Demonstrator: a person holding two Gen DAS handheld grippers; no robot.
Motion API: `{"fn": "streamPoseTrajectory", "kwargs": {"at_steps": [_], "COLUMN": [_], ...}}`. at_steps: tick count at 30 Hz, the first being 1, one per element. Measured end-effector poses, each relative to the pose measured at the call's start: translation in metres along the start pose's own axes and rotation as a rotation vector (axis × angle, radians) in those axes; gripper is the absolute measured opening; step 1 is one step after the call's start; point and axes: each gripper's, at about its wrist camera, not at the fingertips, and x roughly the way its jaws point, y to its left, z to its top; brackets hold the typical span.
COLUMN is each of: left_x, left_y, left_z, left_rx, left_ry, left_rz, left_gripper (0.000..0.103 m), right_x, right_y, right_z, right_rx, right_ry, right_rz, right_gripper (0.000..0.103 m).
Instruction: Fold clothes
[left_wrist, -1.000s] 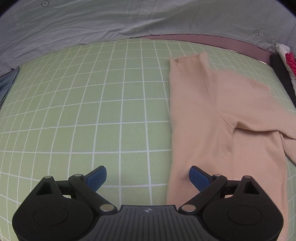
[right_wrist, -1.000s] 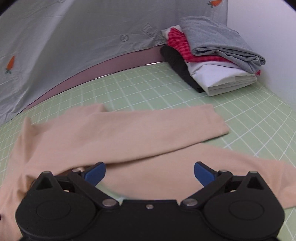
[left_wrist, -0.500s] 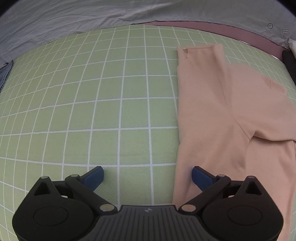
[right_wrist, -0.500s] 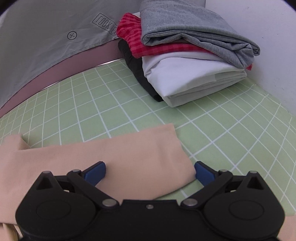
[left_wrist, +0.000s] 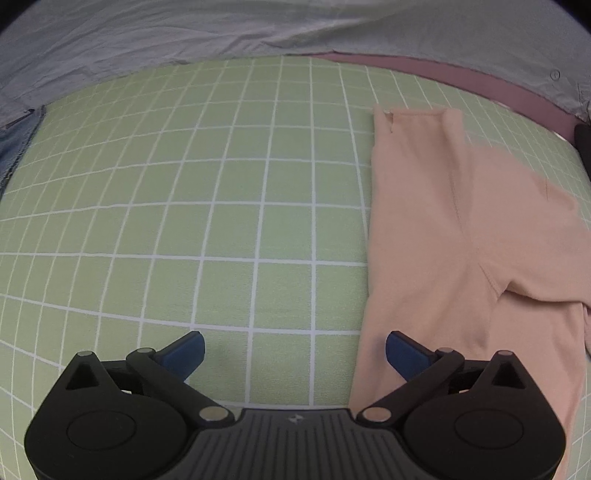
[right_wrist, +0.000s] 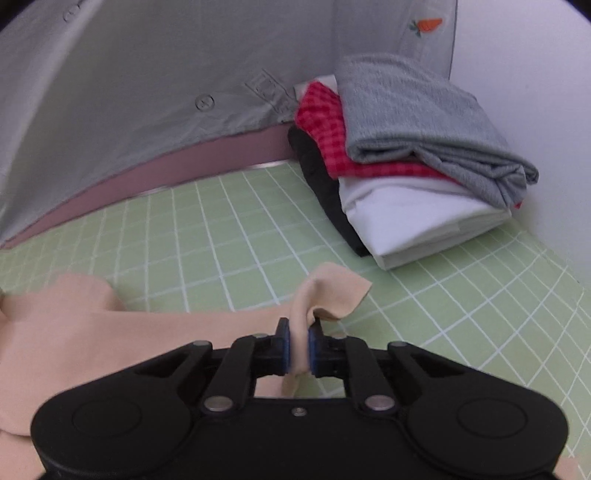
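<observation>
A peach long-sleeved top (left_wrist: 461, 240) lies flat on the green grid mat (left_wrist: 184, 221), on the right of the left wrist view. My left gripper (left_wrist: 293, 345) hovers open over the top's left edge, its right finger above the fabric and its left finger above bare mat, nothing gripped. In the right wrist view the top's sleeve (right_wrist: 110, 332) stretches across the mat. My right gripper (right_wrist: 298, 343) is closing its jaws on the sleeve cuff (right_wrist: 332, 291). The blue pads pinch the fabric, which bunches up and curls above them.
A stack of folded clothes (right_wrist: 413, 166), grey over red check, white and black, sits at the mat's far right corner beside a white wall (right_wrist: 535, 92). A grey cloth backdrop (right_wrist: 147, 74) hangs along the far edge. Blue denim (left_wrist: 14, 144) shows at the far left.
My right gripper moved along the sleeve to its end and went from wide open to pinching the cuff, which now rises off the mat. The left gripper stayed open.
</observation>
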Motion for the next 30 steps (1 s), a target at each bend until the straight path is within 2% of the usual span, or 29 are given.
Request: {"fn": "streamPoseTrajectory", "kwargs": {"at_steps": [5, 11, 16, 21, 23, 26, 29, 30], "left_x": [-0.033, -0.06, -0.079, -0.091, -0.094, -0.098, -0.102, -0.104], "left_y": [0.01, 0.022, 0.04, 0.06, 0.067, 0.07, 0.065, 0.062], "left_z": [-0.018, -0.063, -0.111, -0.147, -0.156, -0.163, -0.167, -0.168], "left_rx": [-0.03, 0.009, 0.023, -0.001, -0.024, -0.04, -0.044, -0.046], "left_ry": [-0.049, -0.051, -0.017, 0.006, 0.013, 0.015, 0.003, -0.005], "left_rz": [0.019, -0.002, -0.006, 0.02, 0.023, 0.028, 0.03, 0.026], "left_gripper": [0.103, 0.103, 0.103, 0.103, 0.103, 0.103, 0.103, 0.103], "right_x": [-0.069, -0.146, -0.183, -0.201, -0.204, -0.213, -0.225, -0.228], "right_y": [0.031, 0.078, 0.118, 0.152, 0.16, 0.159, 0.147, 0.141], "right_z": [0.004, -0.027, -0.077, -0.14, -0.159, -0.17, -0.168, -0.165], "right_rx": [-0.053, -0.136, -0.252, -0.369, -0.408, -0.401, -0.328, -0.303], "right_ry": [-0.135, -0.192, -0.135, -0.005, 0.038, 0.065, 0.04, 0.028], "right_rz": [0.067, 0.191, 0.297, 0.391, 0.396, 0.416, 0.429, 0.429], "right_gripper": [0.01, 0.01, 0.01, 0.01, 0.013, 0.028, 0.045, 0.054]}}
